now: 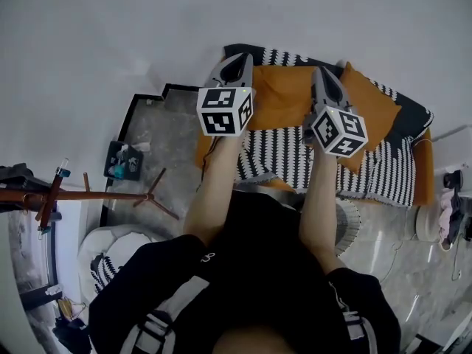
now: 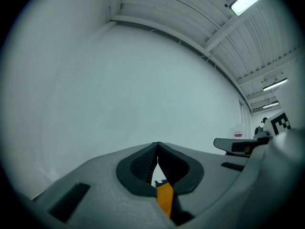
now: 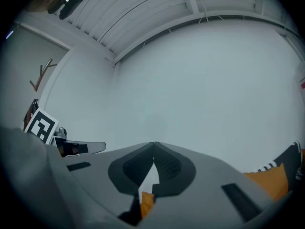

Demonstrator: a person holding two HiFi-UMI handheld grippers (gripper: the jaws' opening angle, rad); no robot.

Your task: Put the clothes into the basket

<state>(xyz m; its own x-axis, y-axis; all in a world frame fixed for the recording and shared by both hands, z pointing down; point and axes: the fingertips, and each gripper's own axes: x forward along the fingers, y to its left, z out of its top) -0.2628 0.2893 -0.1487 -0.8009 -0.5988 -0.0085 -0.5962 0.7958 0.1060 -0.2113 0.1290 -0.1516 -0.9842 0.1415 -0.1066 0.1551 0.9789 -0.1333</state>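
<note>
Both grippers are held up side by side, pointing level at a bare white wall. In the head view my left gripper [image 1: 234, 59] and my right gripper [image 1: 323, 74] hang above an orange sofa [image 1: 284, 98] draped with a black-and-white striped cloth [image 1: 284, 153]. Each gripper's jaws meet at the tips with nothing between them, as shown in the left gripper view [image 2: 157, 145] and the right gripper view [image 3: 153, 145]. A white round basket [image 1: 122, 248] with a striped piece inside stands on the floor at lower left. Pinkish clothes [image 1: 448, 203] lie at the far right edge.
A wooden coat stand [image 1: 88, 195] reaches in from the left. A dark tray [image 1: 123, 161] with small items sits on the grey floor by the sofa's left end. A white round object [image 1: 428, 223] stands at the right. The person's arms and dark shirt fill the lower middle.
</note>
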